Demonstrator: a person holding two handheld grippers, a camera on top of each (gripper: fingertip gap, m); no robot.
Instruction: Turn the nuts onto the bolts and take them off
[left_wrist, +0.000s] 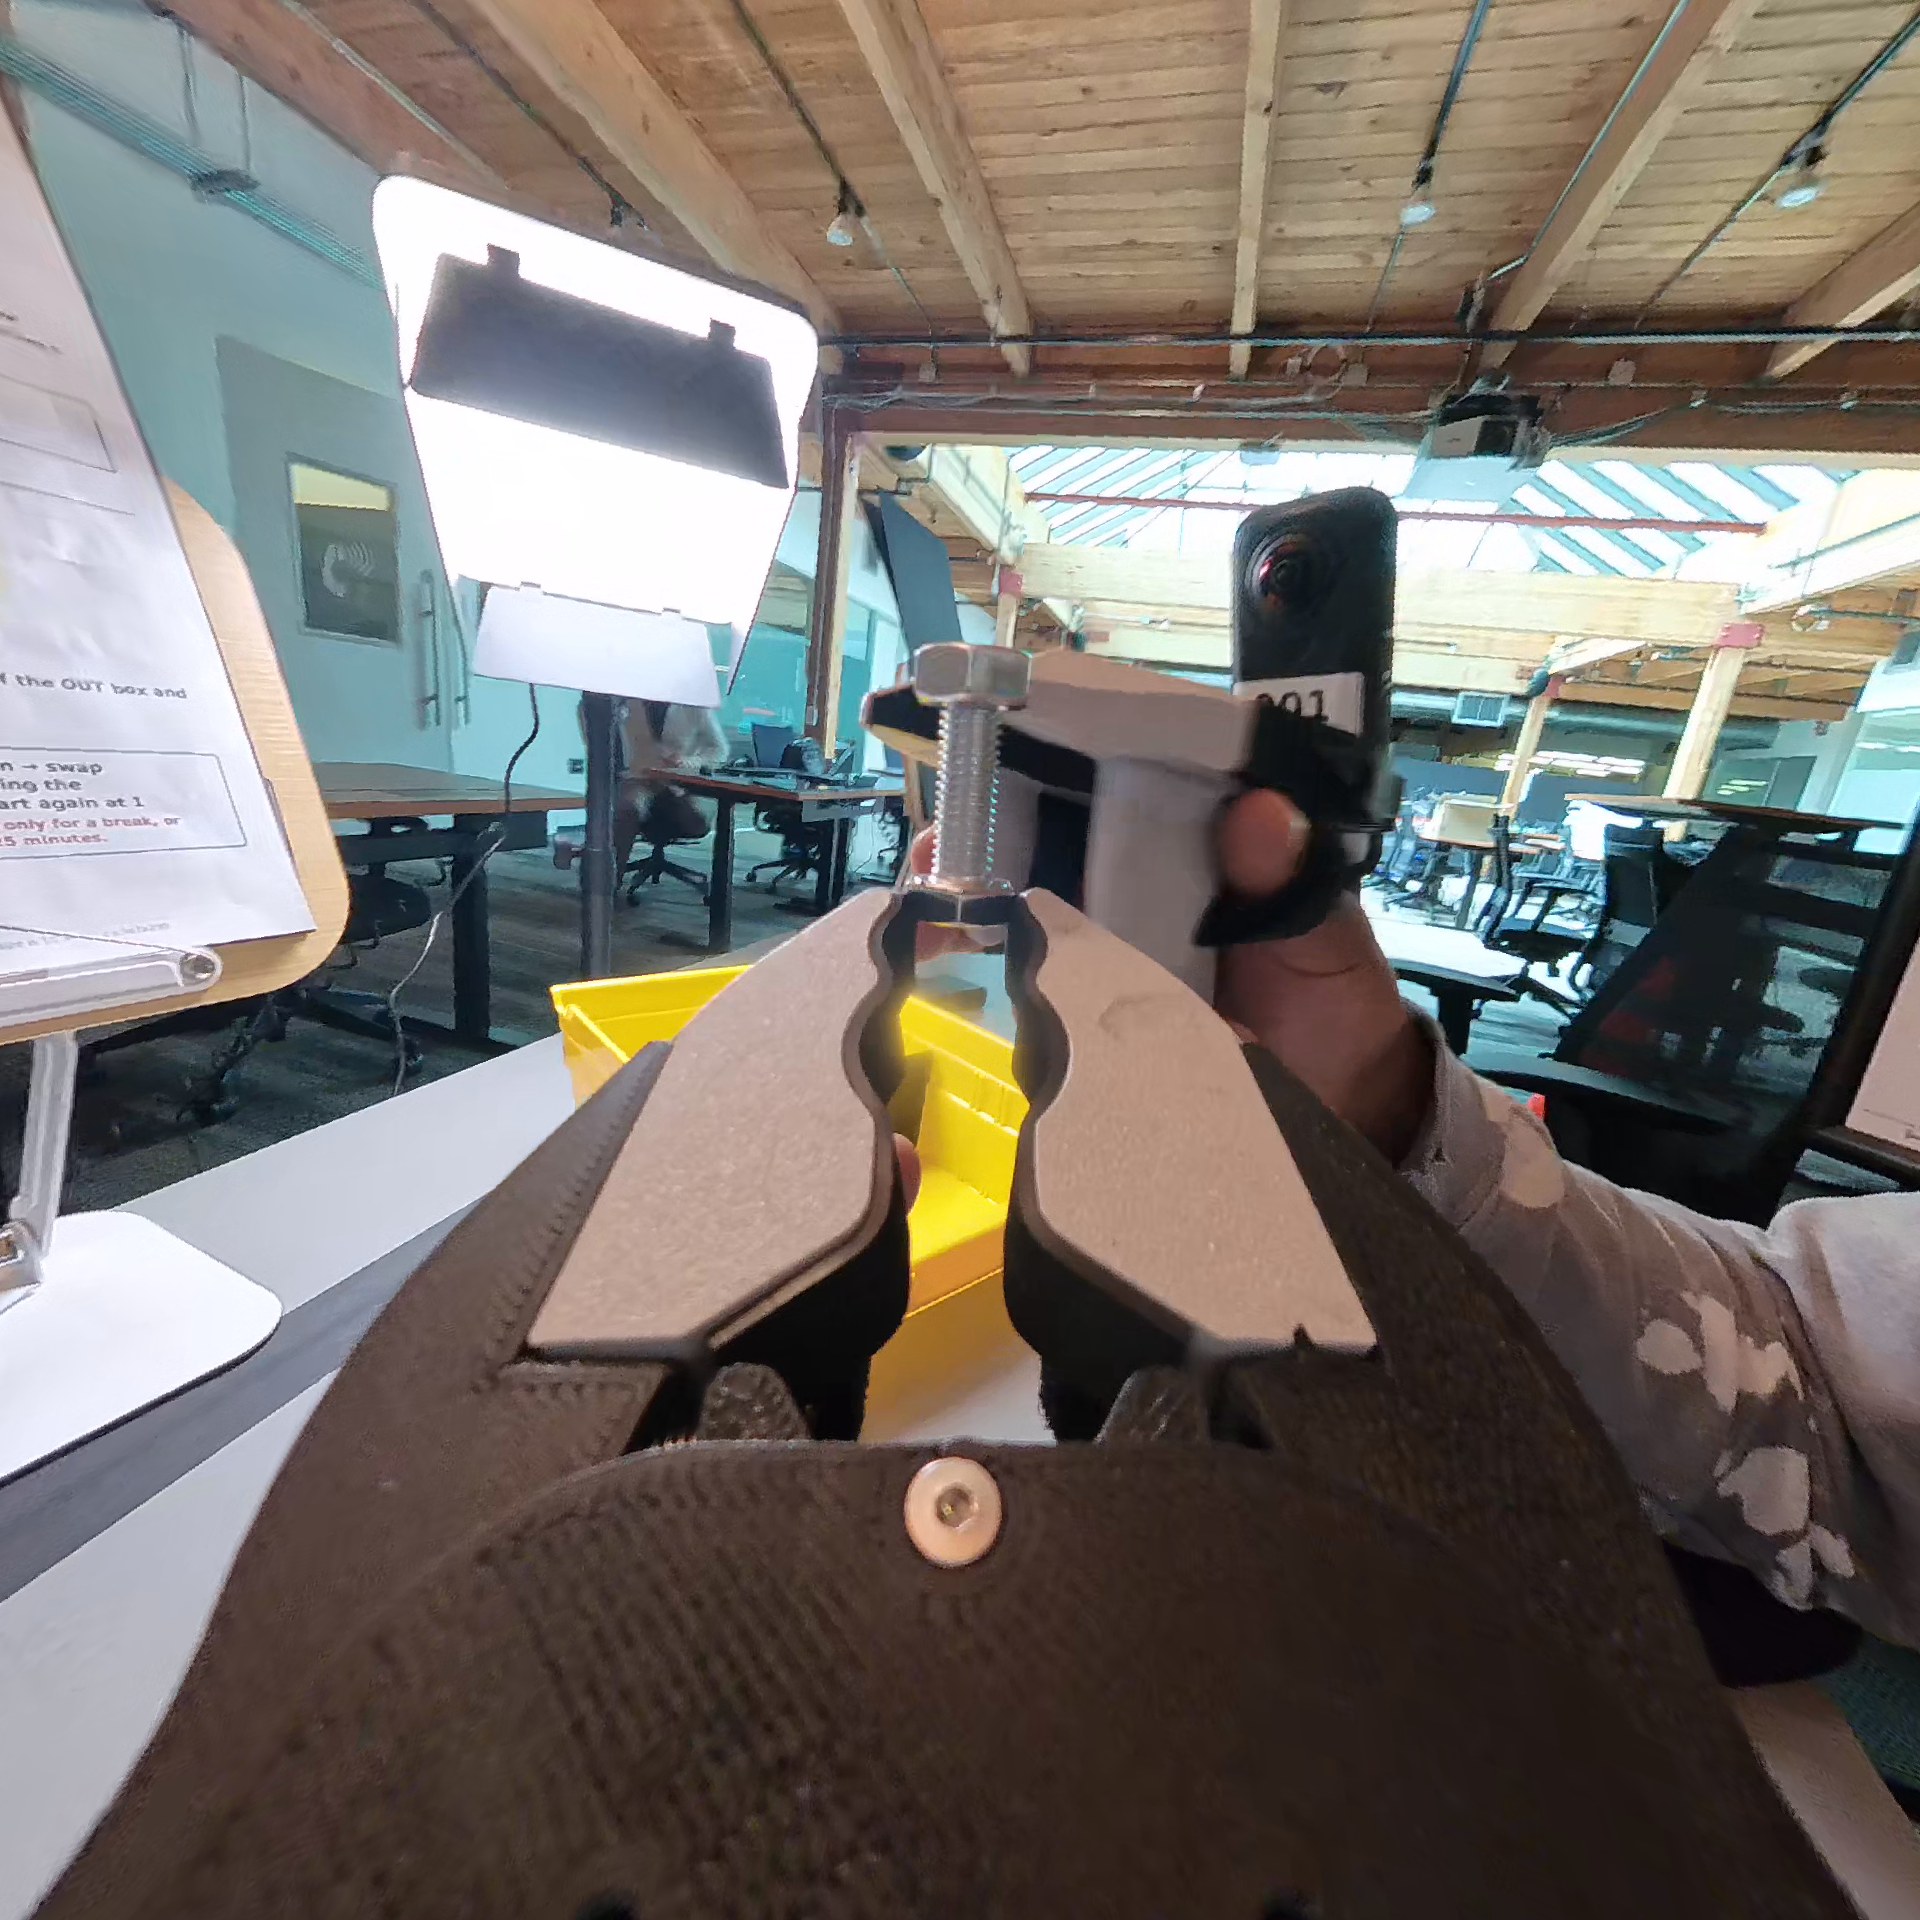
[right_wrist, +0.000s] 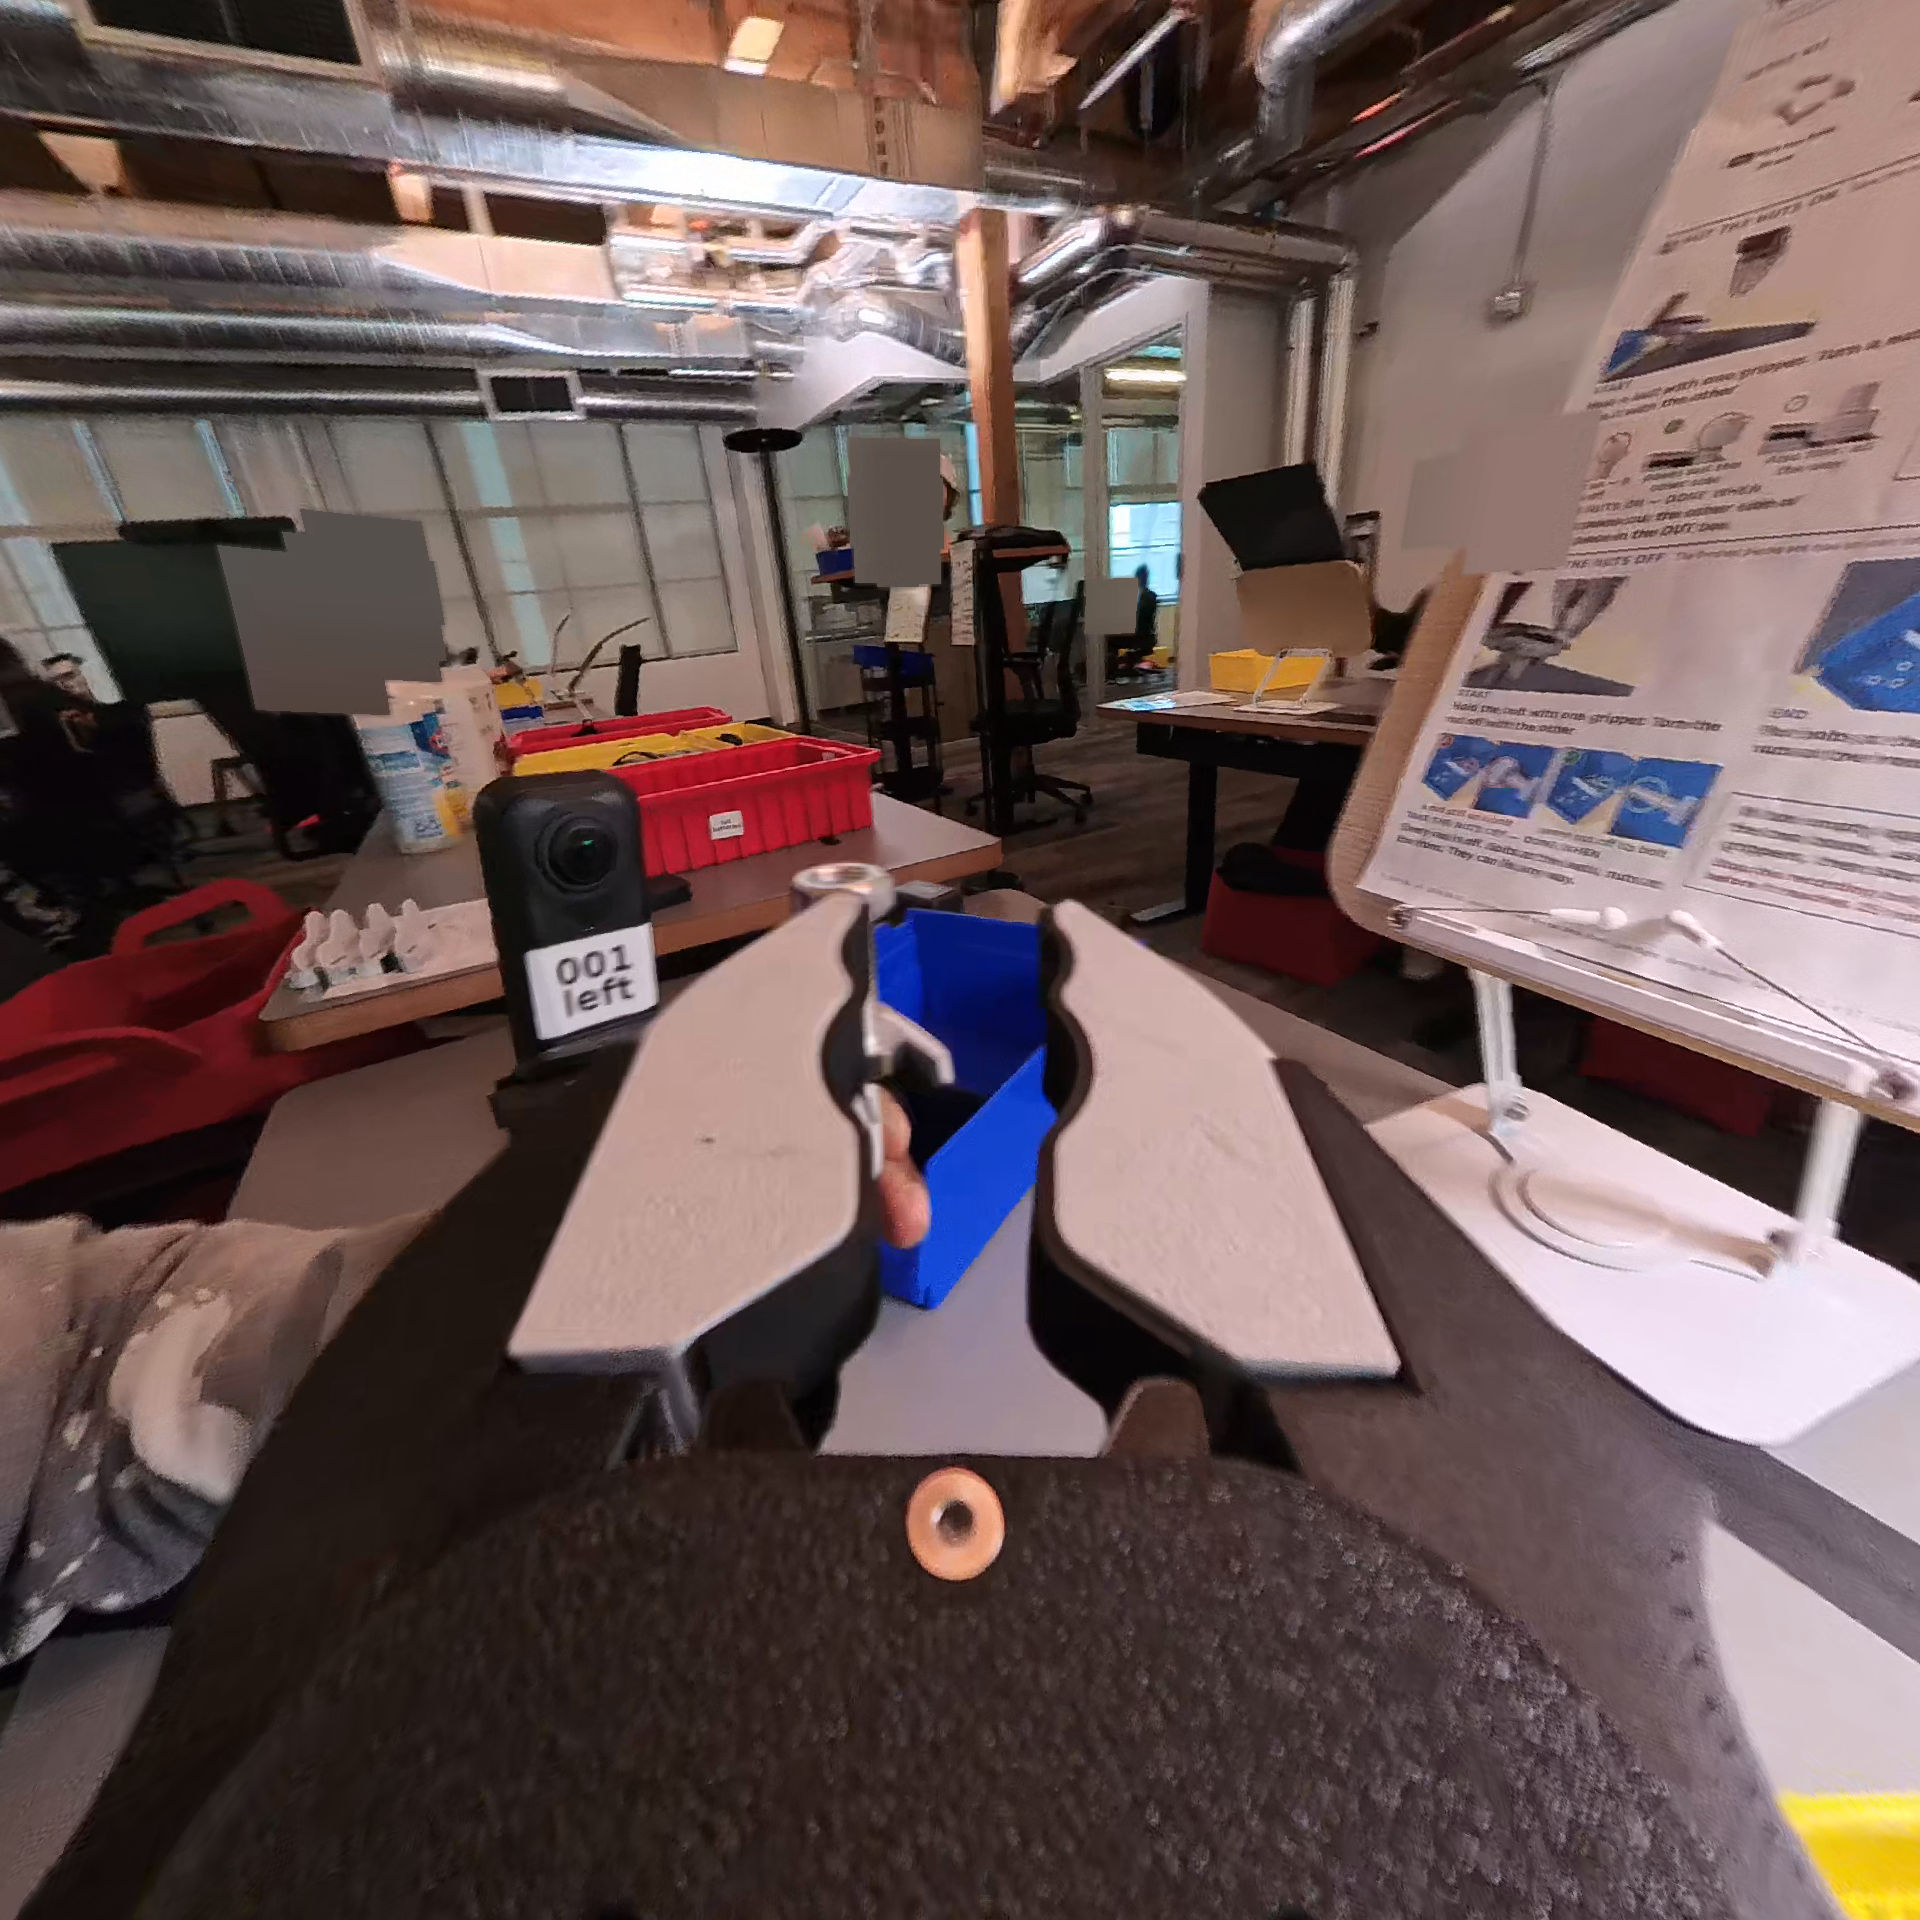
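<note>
Left tongs clench the nut at the bolt's end; right tongs, parted, must re-grip the bolt head.

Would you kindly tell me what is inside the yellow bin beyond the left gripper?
Between the fingers, only bare ribbed yellow plastic of the yellow bin shows, with no parts visible. The left gripper covers most of the interior.

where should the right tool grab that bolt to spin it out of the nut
Grip the hex head at the top of the bolt, closing the right tool on two opposite flats from the side. The bolt stands upright, its nut at the lower end pinched in the left tool. The shank is threaded, so the flat-sided head likely gives the surest hold.
</note>
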